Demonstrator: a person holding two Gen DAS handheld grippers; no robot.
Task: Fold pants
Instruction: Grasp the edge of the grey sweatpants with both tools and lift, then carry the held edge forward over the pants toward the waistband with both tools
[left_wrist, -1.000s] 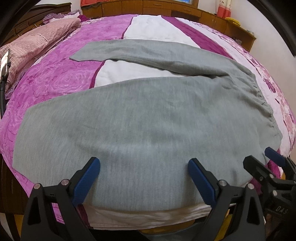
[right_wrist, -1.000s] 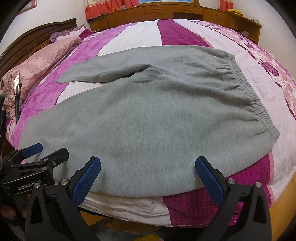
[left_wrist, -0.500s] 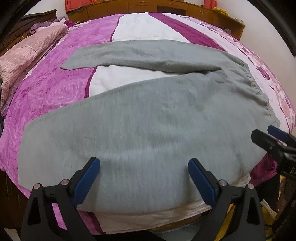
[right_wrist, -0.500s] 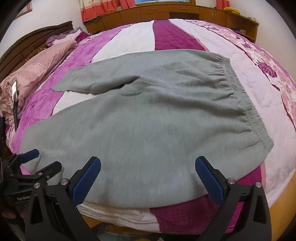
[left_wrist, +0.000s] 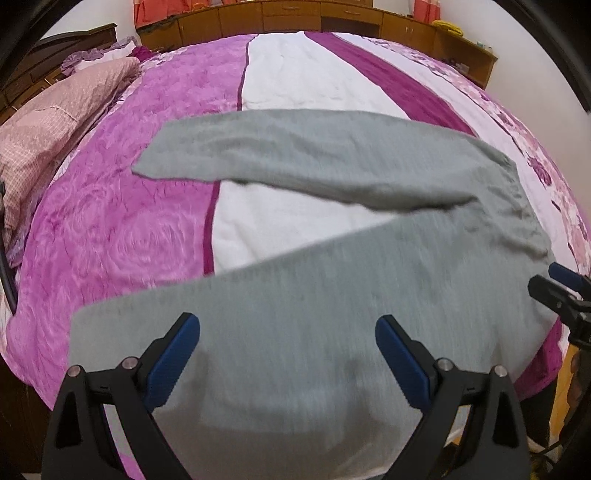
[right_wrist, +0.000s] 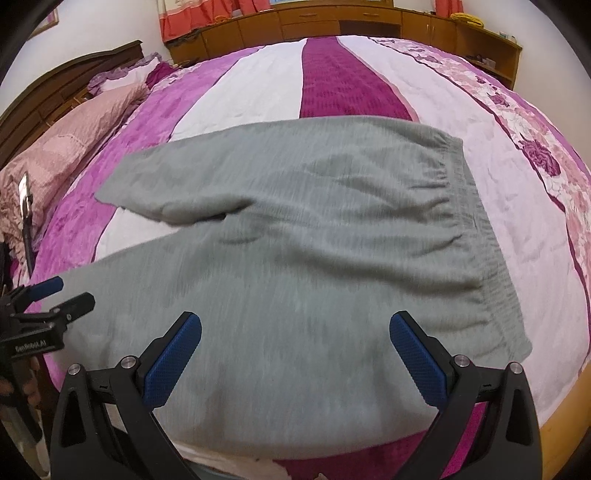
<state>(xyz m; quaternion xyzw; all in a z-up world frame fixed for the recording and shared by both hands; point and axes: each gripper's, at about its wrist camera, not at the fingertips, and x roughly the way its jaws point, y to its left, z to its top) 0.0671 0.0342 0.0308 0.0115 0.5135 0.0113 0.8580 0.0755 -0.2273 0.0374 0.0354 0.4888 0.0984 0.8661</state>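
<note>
Grey pants lie spread flat on the bed, legs splayed to the left, elastic waistband at the right. My left gripper hangs open above the near leg, nothing between its blue pads. My right gripper stands open over the seat of the pants near the bed's front edge. Each gripper shows in the other's view: the right gripper at the far right, the left gripper at the far left, both with their fingers apart.
The bed carries a purple, white and magenta striped cover. Pink pillows lie at the left by a dark wooden headboard. Wooden cabinets line the far wall. A hand holds the left gripper.
Both grippers have risen and tilted, so the pants sit lower in each view and more of the far bed shows. The pants have not moved. Both grippers stay open.
</note>
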